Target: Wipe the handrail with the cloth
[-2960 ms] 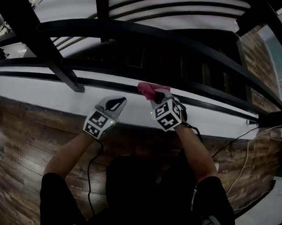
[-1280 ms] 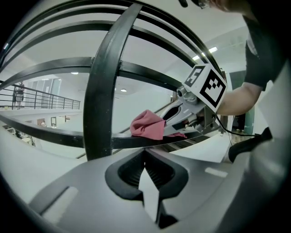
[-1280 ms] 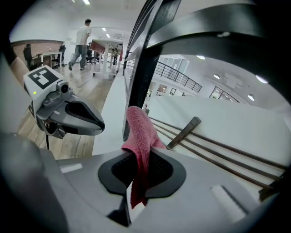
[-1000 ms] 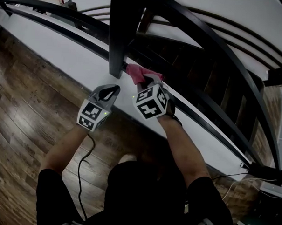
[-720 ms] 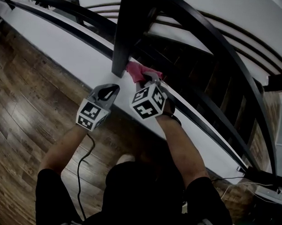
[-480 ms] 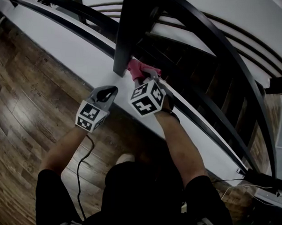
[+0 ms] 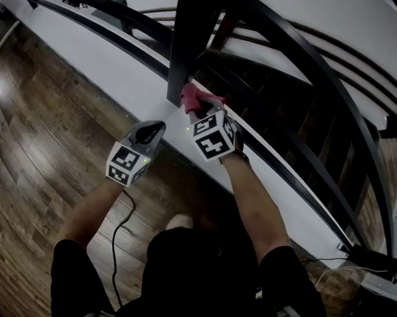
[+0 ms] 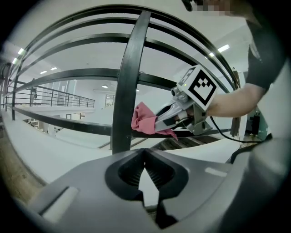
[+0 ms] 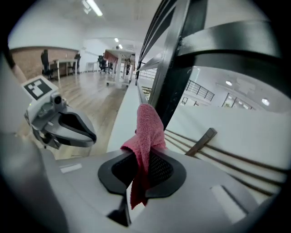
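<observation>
A pink cloth [image 7: 193, 98] is pinched in my right gripper [image 7: 202, 110], which is shut on it. The cloth presses on the low black rail [image 7: 118, 39] right beside the foot of a thick black post [image 7: 190, 42]. In the right gripper view the cloth [image 9: 148, 129] stands up out of the jaws [image 9: 143, 157] against the post [image 9: 175, 86]. My left gripper [image 7: 152, 128] hovers just left of it over the white ledge, shut and holding nothing. From the left gripper view [image 8: 145, 169] the cloth [image 8: 143, 118] touches the post [image 8: 129, 82].
A white ledge [image 7: 91, 58] runs under the rail, with wood floor [image 7: 35, 147] on my side. More curved black rails [image 7: 307, 67] rise above, and dark stair treads [image 7: 286, 106] lie beyond. A black cable [image 7: 120, 230] hangs from the left gripper.
My right gripper has slid the cloth leftward along the low rail until it met the post, and has stayed there for the last second. The left gripper has kept alongside, still shut.
</observation>
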The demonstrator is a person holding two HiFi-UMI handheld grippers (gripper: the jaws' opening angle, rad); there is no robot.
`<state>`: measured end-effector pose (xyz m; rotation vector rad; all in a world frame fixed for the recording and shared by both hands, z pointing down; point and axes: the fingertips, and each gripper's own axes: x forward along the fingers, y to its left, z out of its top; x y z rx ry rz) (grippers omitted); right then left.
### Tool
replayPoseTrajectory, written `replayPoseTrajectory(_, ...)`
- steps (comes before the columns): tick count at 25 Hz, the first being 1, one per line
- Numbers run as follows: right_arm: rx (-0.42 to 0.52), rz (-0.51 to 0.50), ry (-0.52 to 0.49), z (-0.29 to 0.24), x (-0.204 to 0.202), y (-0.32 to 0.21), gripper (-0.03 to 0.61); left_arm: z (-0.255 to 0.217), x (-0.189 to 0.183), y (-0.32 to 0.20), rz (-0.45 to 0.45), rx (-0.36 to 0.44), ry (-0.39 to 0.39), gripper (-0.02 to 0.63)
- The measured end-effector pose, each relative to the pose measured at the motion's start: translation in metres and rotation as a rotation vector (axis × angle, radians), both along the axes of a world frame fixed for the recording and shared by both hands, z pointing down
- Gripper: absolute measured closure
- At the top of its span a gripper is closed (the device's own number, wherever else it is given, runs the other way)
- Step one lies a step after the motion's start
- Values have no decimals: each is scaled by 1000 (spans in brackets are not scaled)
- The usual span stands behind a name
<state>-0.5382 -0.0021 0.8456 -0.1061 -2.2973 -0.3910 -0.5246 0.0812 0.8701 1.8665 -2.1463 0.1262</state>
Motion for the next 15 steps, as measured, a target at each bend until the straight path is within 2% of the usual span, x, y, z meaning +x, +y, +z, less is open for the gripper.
replayPoseTrajectory(2, -132, -31, -36, -7, 11, 17, 541, -3, -1, 12, -23, 5, 14, 614)
replayPoseTrajectory(4, -188, -88, -98, -19, 27, 30, 541, -7, 3, 20, -28, 12, 8, 614)
replayPoseTrajectory(7, -198, -188, -194, -48, 60, 41, 541, -22, 14, 13, 7, 27, -40, 614)
replayPoseTrajectory(10, -193, -275, -291, -82, 97, 42, 541, -52, 23, -1, -1, 70, -70, 614)
replayPoseTrajectory(15, -205, -332, -462, -145, 149, 24, 541, -114, 38, -23, -48, 120, -122, 614)
